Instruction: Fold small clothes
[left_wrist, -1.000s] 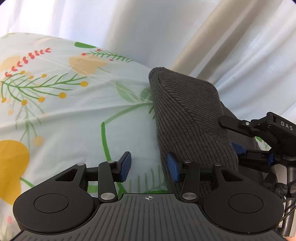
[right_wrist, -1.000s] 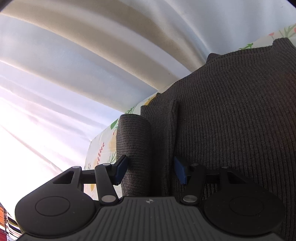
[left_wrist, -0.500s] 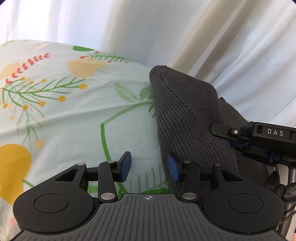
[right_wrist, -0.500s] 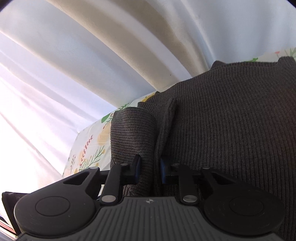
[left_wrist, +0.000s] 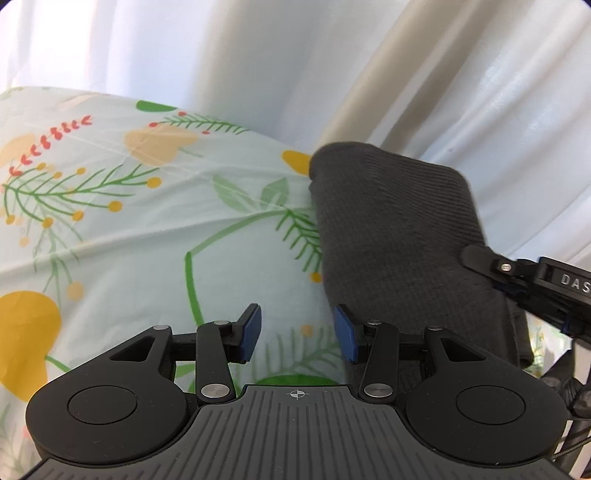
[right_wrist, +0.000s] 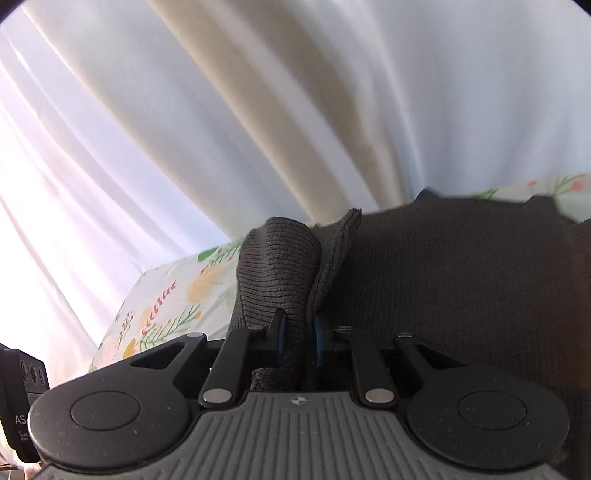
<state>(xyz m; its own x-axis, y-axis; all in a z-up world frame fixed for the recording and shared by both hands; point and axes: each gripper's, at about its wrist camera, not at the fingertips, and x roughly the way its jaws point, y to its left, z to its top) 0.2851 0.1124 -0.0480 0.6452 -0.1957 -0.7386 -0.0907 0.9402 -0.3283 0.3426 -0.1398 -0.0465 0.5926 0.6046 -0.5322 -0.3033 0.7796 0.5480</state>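
A dark grey sweater (left_wrist: 399, 236) of fine ribbed knit lies on a bed sheet (left_wrist: 147, 236), pale mint cotton printed with green fern sprigs, yellow blobs and small red berries, smooth but for a few soft creases. Behind the bed hangs a white curtain (right_wrist: 184, 110) in long glossy folds, one fold shaded beige. From the left wrist view the sweater is a thick folded slab with rounded corners, its long axis running from beside the near right finger away toward the curtain, its ribs following that same line. The left gripper (left_wrist: 297, 338), black plastic with blue pads, hovers over bare sheet with its fingers spread and nothing between them; the right-hand pad sits just beside the sweater's near edge, and I cannot tell whether it touches. The right gripper (right_wrist: 298, 341) has just been closing, and its blue pads now pinch an upright fold of the knit, which bulges above them as a rounded hump with a thin hemmed edge pressed against its right side. The rest of the sweater spreads wide and flat to the right of that pinch. In the left view, the right gripper comes in at the sweater's right edge, and a black-gloved hand (left_wrist: 569, 384) shows below it.
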